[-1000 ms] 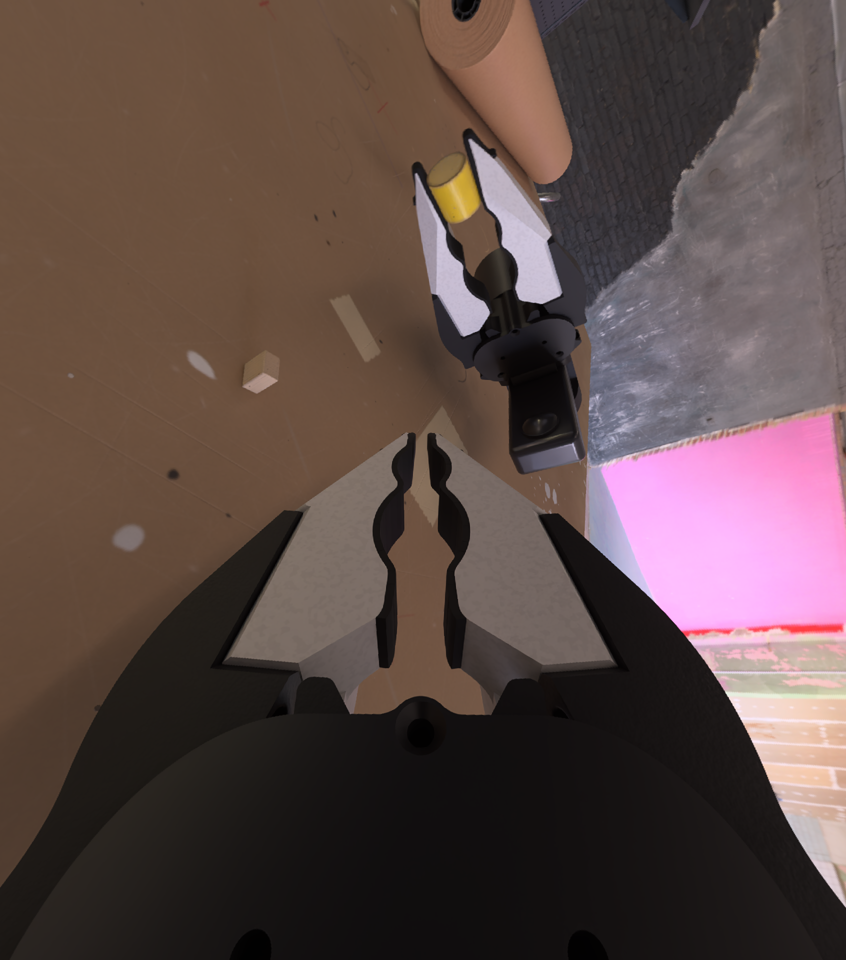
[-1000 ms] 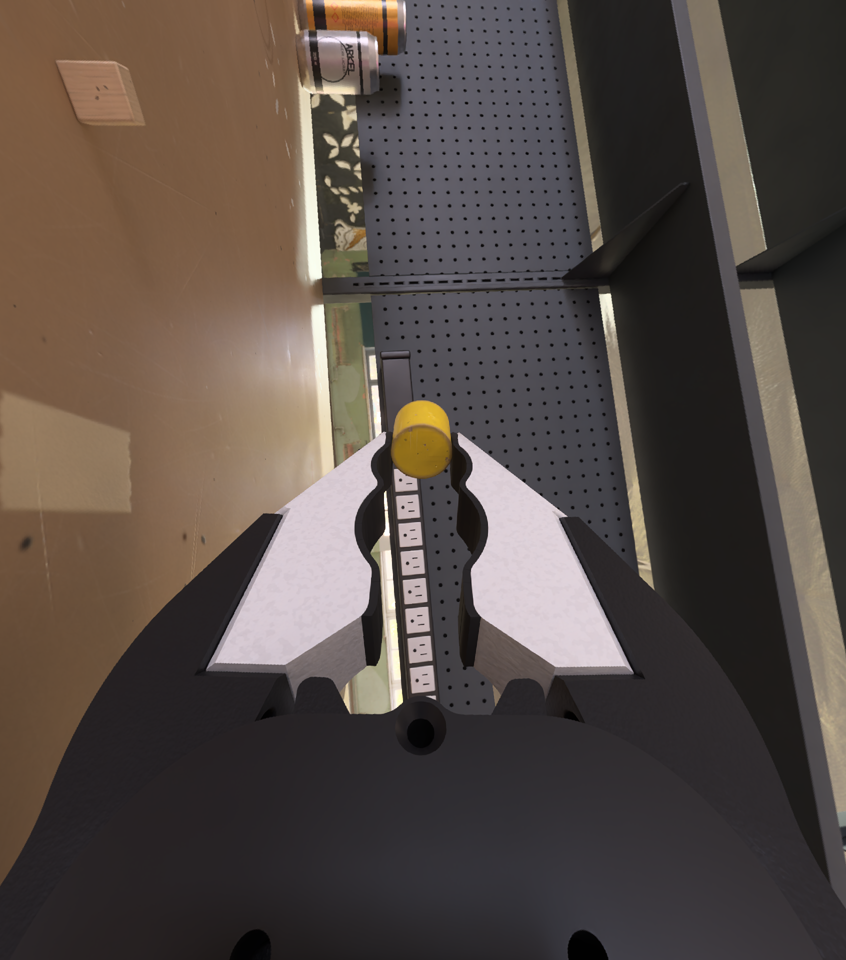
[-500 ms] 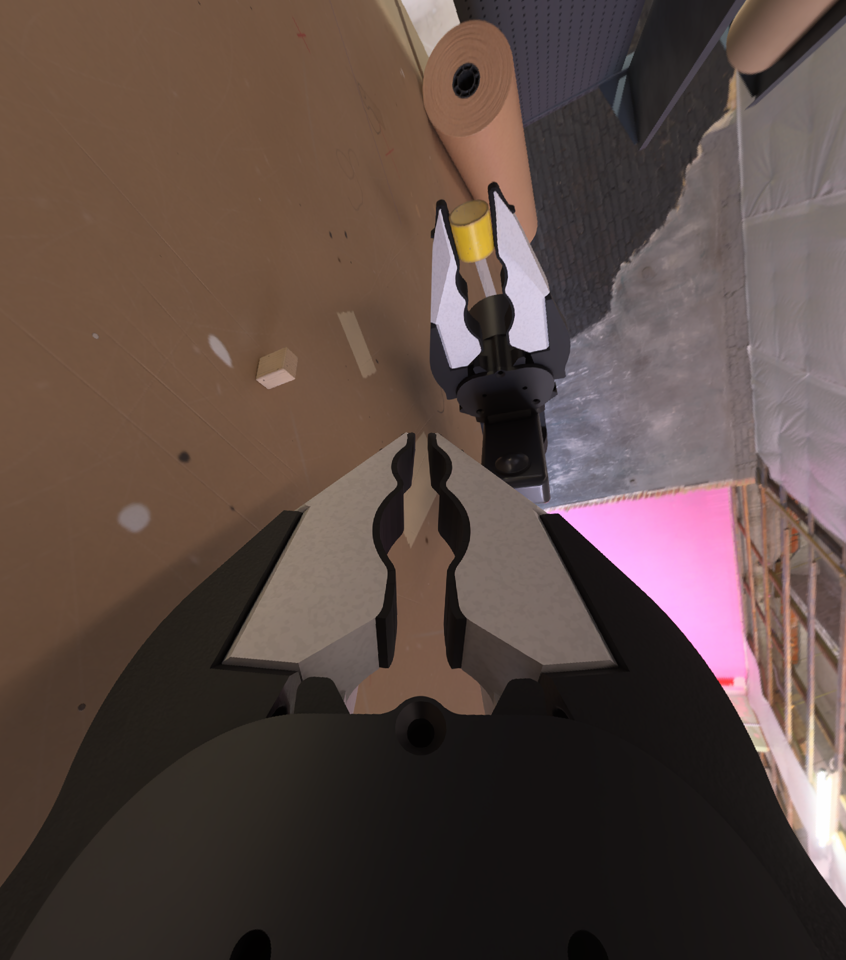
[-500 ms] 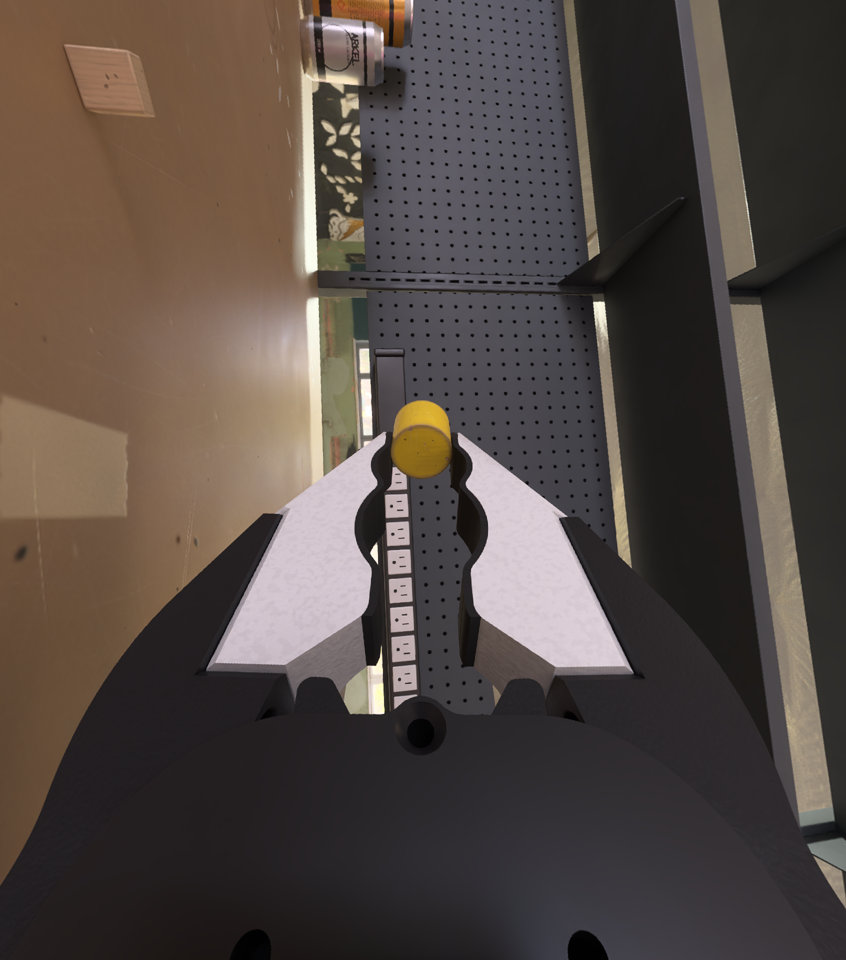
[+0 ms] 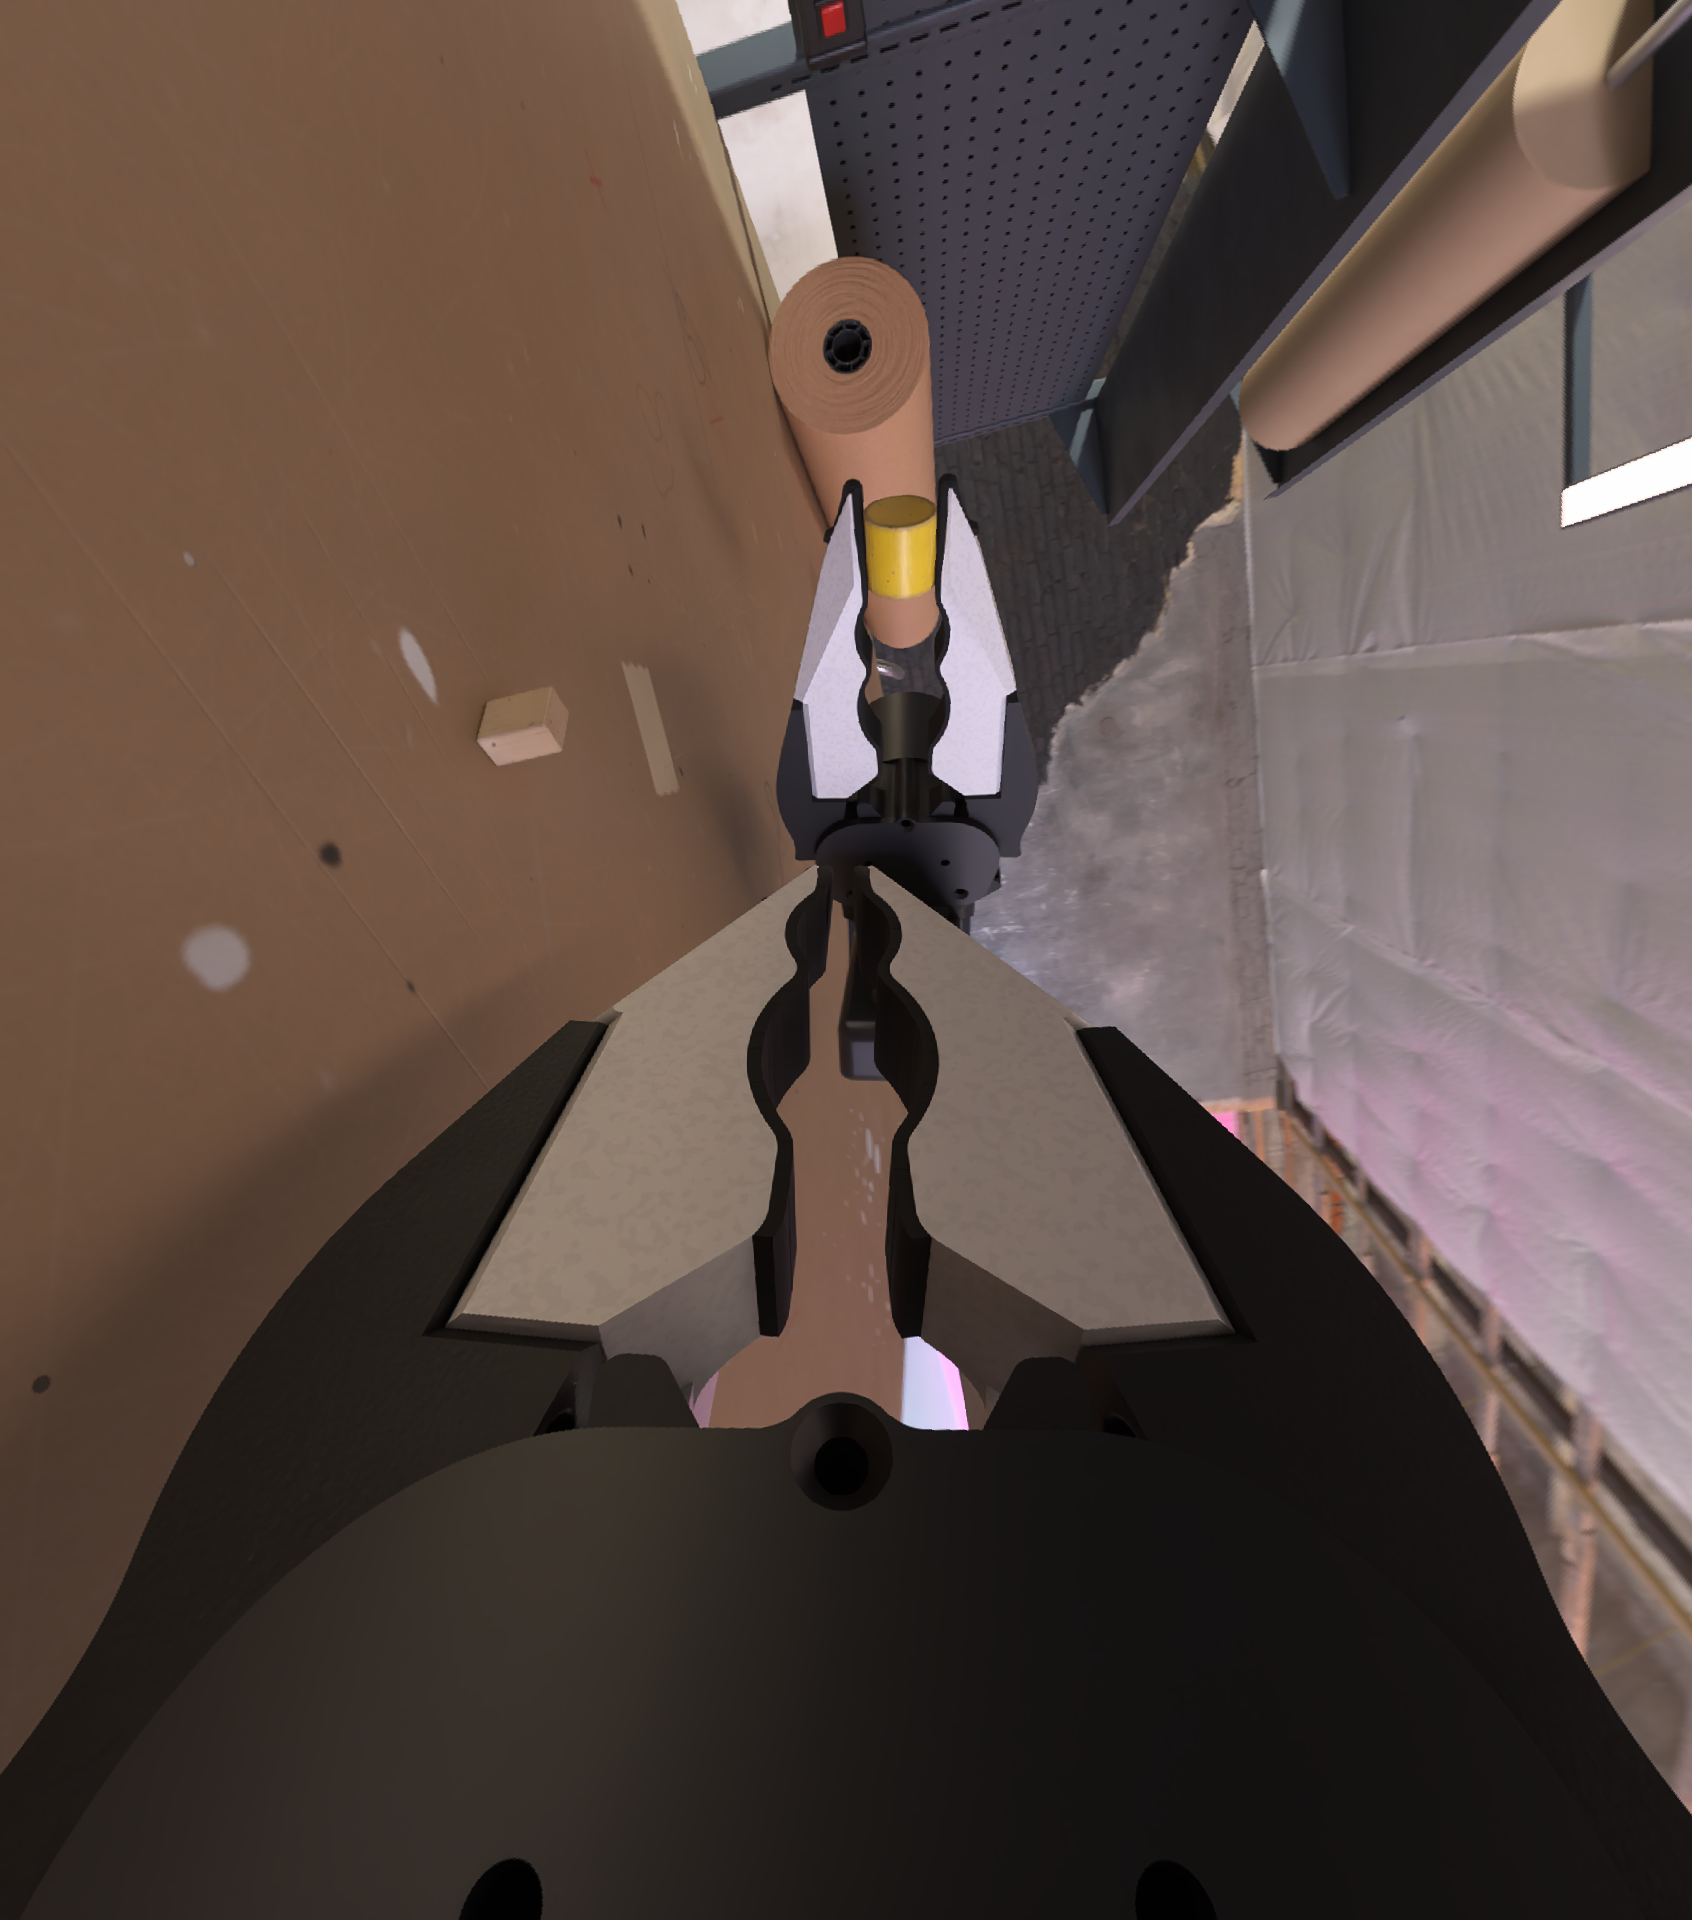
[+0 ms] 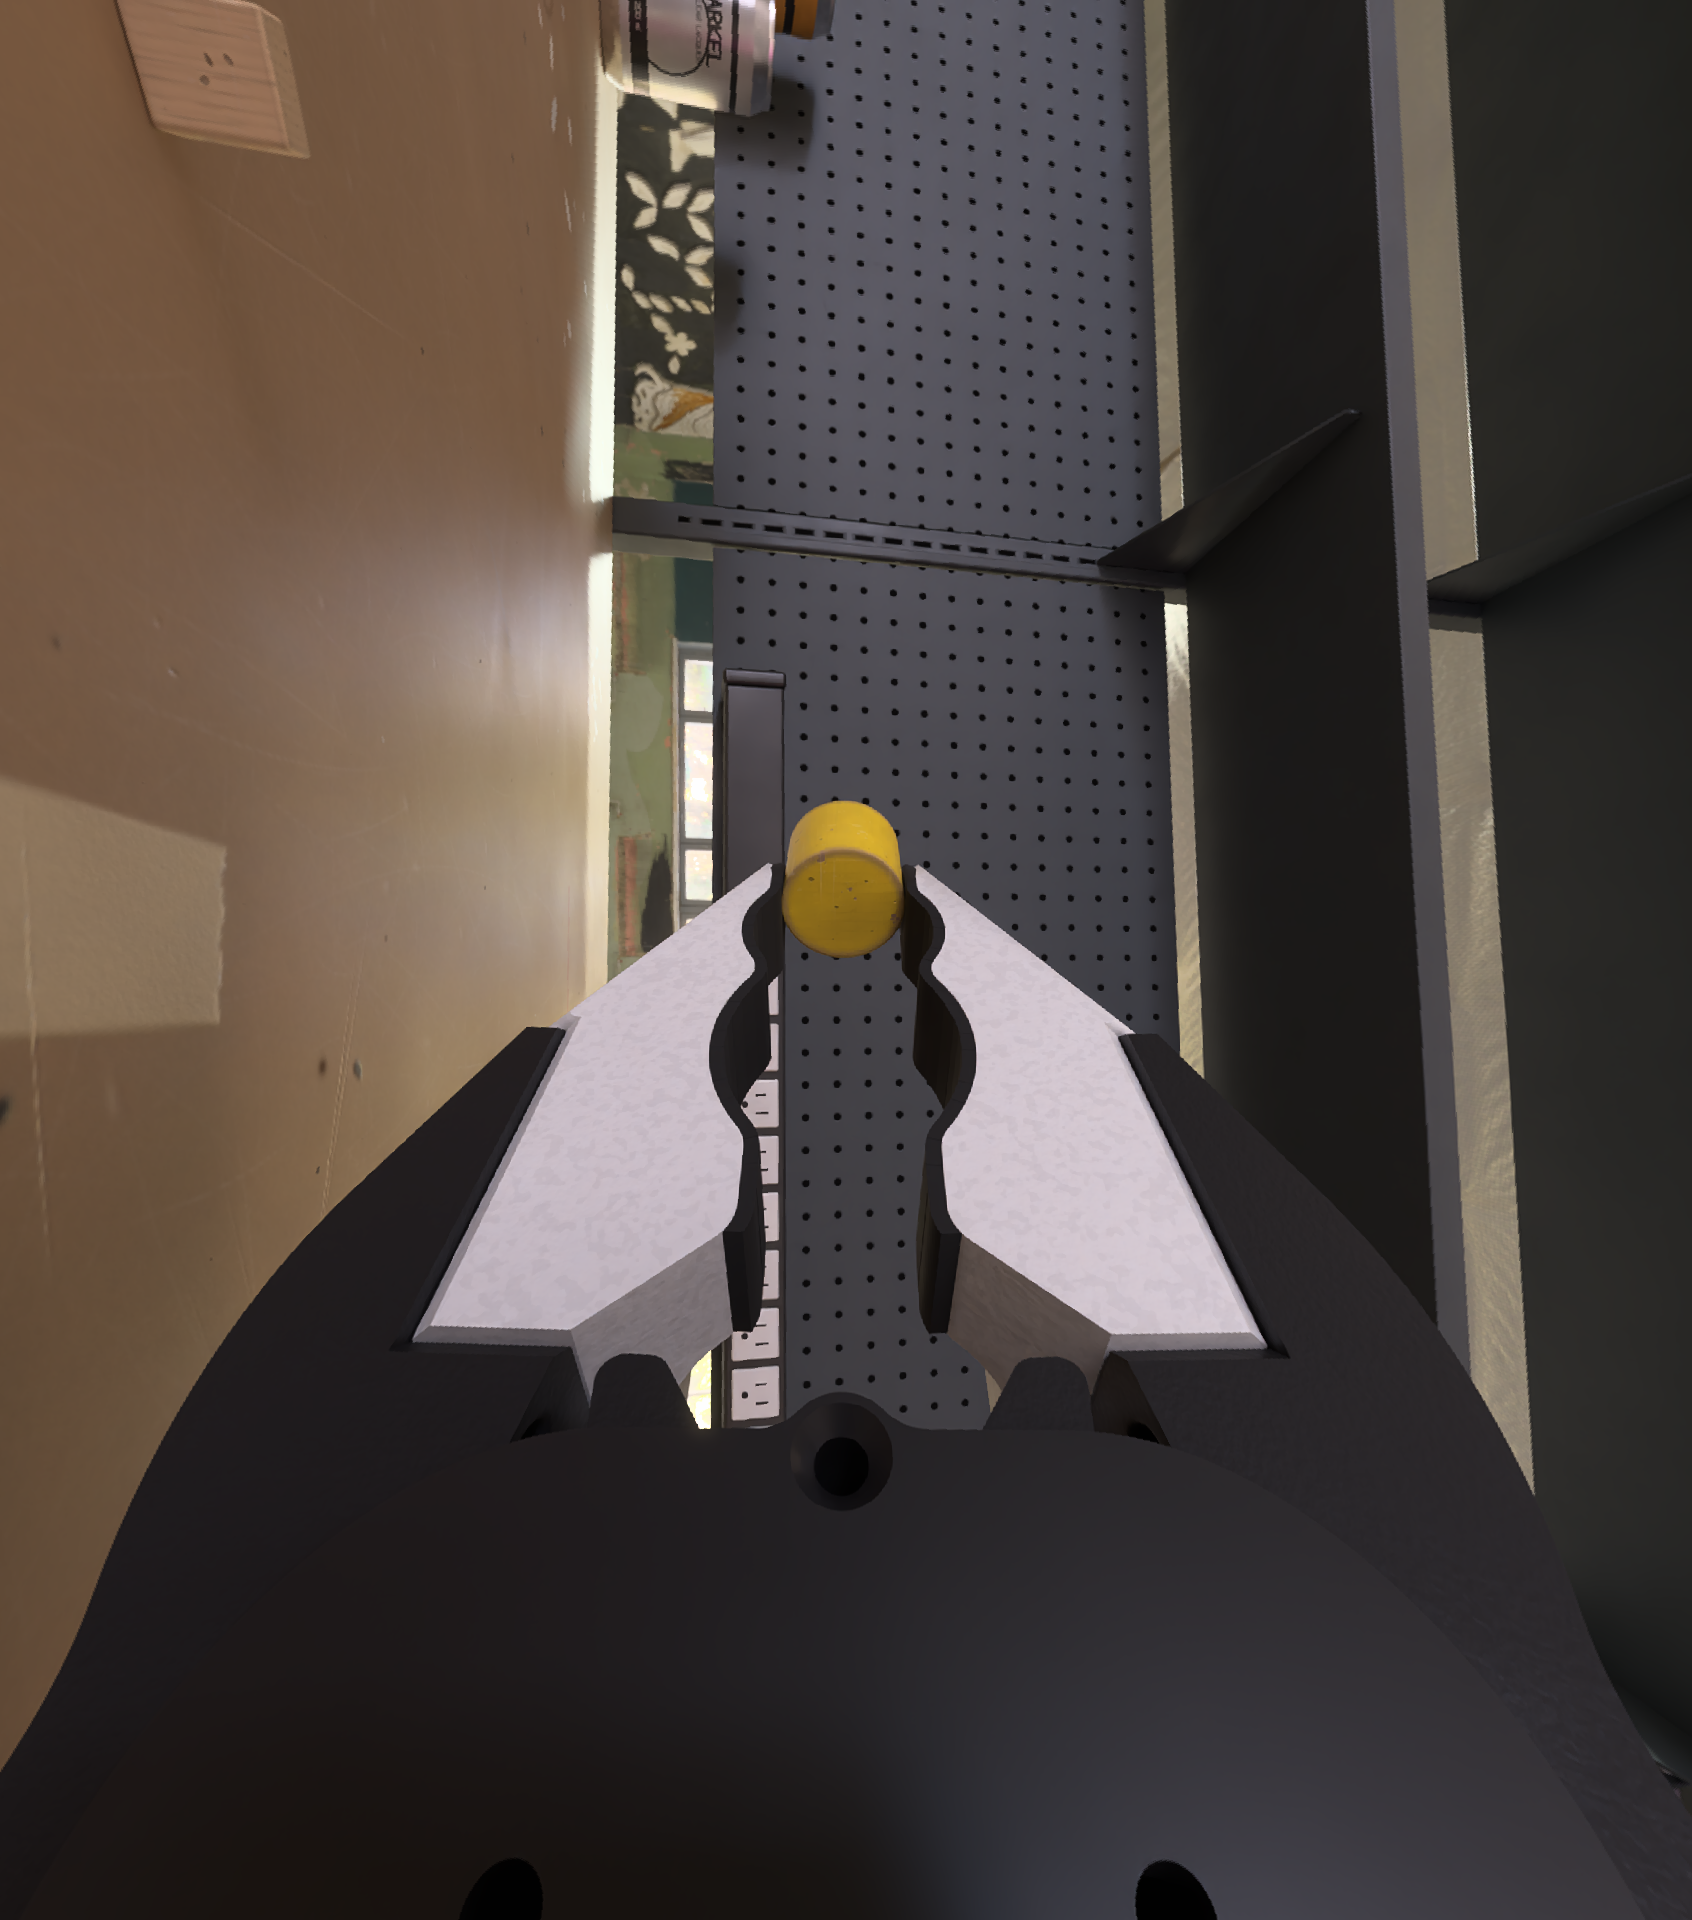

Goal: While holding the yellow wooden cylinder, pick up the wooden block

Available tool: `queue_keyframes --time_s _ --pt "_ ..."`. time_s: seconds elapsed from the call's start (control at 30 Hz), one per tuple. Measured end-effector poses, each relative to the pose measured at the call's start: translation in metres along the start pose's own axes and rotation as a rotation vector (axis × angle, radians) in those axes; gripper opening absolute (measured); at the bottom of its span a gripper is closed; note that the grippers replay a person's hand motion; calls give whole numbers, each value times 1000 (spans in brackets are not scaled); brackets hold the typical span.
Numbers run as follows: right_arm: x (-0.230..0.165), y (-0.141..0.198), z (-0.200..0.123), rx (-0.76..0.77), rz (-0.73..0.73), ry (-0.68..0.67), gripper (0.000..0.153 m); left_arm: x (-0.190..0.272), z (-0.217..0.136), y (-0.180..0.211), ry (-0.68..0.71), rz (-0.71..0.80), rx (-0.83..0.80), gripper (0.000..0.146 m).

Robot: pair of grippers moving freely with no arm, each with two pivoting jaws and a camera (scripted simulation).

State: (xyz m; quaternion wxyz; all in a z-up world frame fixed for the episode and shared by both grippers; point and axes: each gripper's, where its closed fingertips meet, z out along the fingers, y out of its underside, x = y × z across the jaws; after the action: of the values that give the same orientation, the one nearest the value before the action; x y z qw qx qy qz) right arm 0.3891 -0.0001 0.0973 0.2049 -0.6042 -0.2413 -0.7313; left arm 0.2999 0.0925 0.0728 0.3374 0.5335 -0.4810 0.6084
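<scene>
Matte black gripper bodies (image 5: 842,883), speckled pale-grey tapered jaws with scalloped black inner edges.

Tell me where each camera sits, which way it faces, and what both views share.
Left wrist view: sits on the left gripper, fingers nearly closed and empty, facing the right gripper over the table, wooden block off to one side.
Right wrist view: sits on the right gripper, facing a pegboard.
Shared: the yellow wooden cylinder, the table.

The cans (image 6: 707,52) are cut by the right wrist view's top edge; the left hand-held gripper (image 5: 842,883) hides the right hand-held gripper's (image 5: 899,520) base.
</scene>
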Motion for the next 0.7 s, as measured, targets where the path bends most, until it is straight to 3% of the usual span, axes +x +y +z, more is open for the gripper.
queue_keyframes --time_s 0.37,0.57,0.7 --pt "3 5 3 -46 18 17 21 6 5 1 -25 140 -5 1" --pt "-3 3 5 -29 48 -15 21 -2 -1 -13 -281 568 -28 0" --pt "-5 4 5 -31 64 -24 21 -13 5 -10 -421 777 -137 11"
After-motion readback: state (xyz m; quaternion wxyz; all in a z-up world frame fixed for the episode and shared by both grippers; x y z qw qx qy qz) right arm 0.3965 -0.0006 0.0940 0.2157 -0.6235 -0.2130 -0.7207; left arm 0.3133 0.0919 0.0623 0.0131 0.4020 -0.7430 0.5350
